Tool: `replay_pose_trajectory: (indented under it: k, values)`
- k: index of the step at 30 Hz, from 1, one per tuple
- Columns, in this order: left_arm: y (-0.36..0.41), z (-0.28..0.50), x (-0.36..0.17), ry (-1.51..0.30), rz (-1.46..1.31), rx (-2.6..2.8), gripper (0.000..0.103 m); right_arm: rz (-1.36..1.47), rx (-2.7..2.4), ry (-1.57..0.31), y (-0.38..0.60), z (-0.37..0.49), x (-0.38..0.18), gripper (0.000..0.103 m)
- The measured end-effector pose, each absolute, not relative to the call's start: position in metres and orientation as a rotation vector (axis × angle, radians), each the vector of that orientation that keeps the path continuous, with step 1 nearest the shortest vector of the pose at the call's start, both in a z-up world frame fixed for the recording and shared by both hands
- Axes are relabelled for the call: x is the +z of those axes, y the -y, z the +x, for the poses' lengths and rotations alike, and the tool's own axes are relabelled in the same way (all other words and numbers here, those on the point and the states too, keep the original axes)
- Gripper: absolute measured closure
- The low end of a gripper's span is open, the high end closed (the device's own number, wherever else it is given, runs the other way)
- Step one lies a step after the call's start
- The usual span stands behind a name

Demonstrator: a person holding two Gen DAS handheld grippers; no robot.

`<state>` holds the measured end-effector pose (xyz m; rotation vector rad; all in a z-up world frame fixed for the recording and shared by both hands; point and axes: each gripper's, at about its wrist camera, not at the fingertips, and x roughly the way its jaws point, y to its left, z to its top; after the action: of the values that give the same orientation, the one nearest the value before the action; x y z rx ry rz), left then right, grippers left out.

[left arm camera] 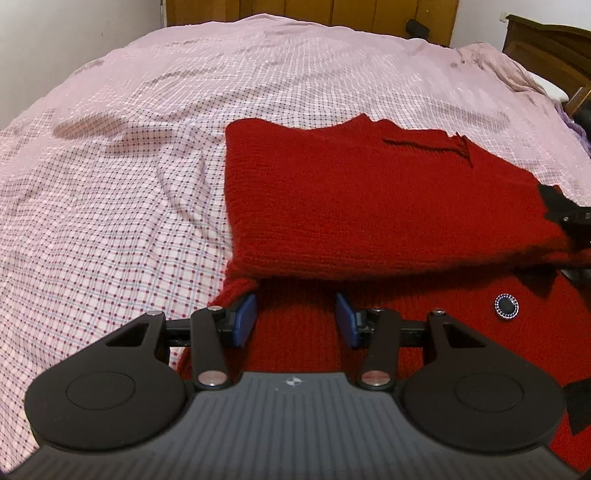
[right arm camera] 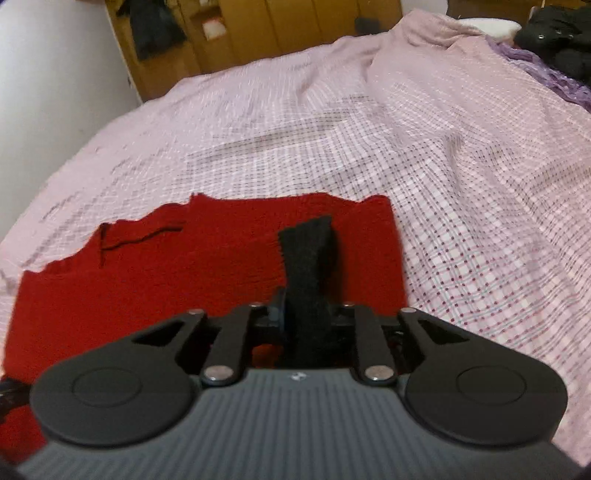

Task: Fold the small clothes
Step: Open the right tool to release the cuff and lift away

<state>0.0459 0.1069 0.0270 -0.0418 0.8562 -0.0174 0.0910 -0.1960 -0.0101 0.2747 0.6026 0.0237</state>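
Red knit sweater (left arm camera: pixel 388 199) lies on the bed (left arm camera: pixel 110 184), right of centre in the left wrist view and lower left in the right wrist view. Bed has a pink checked sheet, wrinkled. In the left wrist view the sweater's upper layer is folded over, its free edge running across the middle of the frame, just above the left gripper (left arm camera: pixel 296 319). Left gripper fingers (left arm camera: pixel 245 319) have blue pads and stand wide apart, nothing between them, hovering at the lower layer of the sweater by its left edge. A round dark button (left arm camera: pixel 506 305) with a sparkly rim sits on the lower layer at right. Black trim patches show at the right edge of that frame. In the right wrist view the right gripper (right arm camera: pixel 306 317) is closed narrow on a black strip (right arm camera: pixel 308 266) of knit fabric, which stands up between the fingers and leans over the red sweater. Right view is blurred. Wooden cabinets (right arm camera: pixel 258 33) run along the top of the frame, with dark clothes (right arm camera: pixel 554 40) piled upper right, beside purple fabric.
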Motion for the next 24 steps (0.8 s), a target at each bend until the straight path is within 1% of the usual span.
replay_pose_trajectory:
  k: [1, 2, 3, 4, 5, 6, 7, 16, 24]
  values:
    - [-0.108, 0.046, 0.027, -0.857, -0.045, -0.019, 0.048, 0.282, 0.024, -0.602, 0.196, 0.09, -0.007, 0.079]
    - [-0.108, 0.046, 0.027, -0.858, -0.048, -0.021, 0.048, 0.289, 0.026, -0.601, 0.198, 0.089, -0.003, 0.075]
    - [-0.109, 0.046, 0.027, -0.86, -0.05, -0.023, 0.048, 0.29, 0.027, -0.601, 0.199, 0.087, 0.002, 0.067]
    - [-0.109, 0.044, 0.029, -0.861, -0.053, -0.023, 0.048, 0.287, 0.025, -0.6, 0.202, 0.081, 0.009, 0.062]
    - [-0.109, 0.043, 0.03, -0.862, -0.055, -0.024, 0.048, 0.281, 0.022, -0.59, 0.204, 0.076, 0.014, 0.051]
    - [-0.109, 0.04, 0.031, -0.863, -0.058, -0.028, 0.048, 0.275, 0.019, -0.569, 0.207, 0.068, 0.021, 0.043]
    - [-0.108, 0.037, 0.033, -0.864, -0.059, -0.031, 0.048, 0.268, 0.017, -0.551, 0.207, 0.06, 0.024, 0.04]
    - [-0.103, -0.011, 0.051, -0.857, -0.025, -0.032, 0.048, 0.227, 0.106, -0.488, 0.215, -0.017, 0.064, 0.04]
    - [-0.096, -0.055, 0.075, -0.812, -0.004, -0.065, 0.048, 0.168, 0.195, -0.491, 0.2, -0.08, 0.081, 0.04]
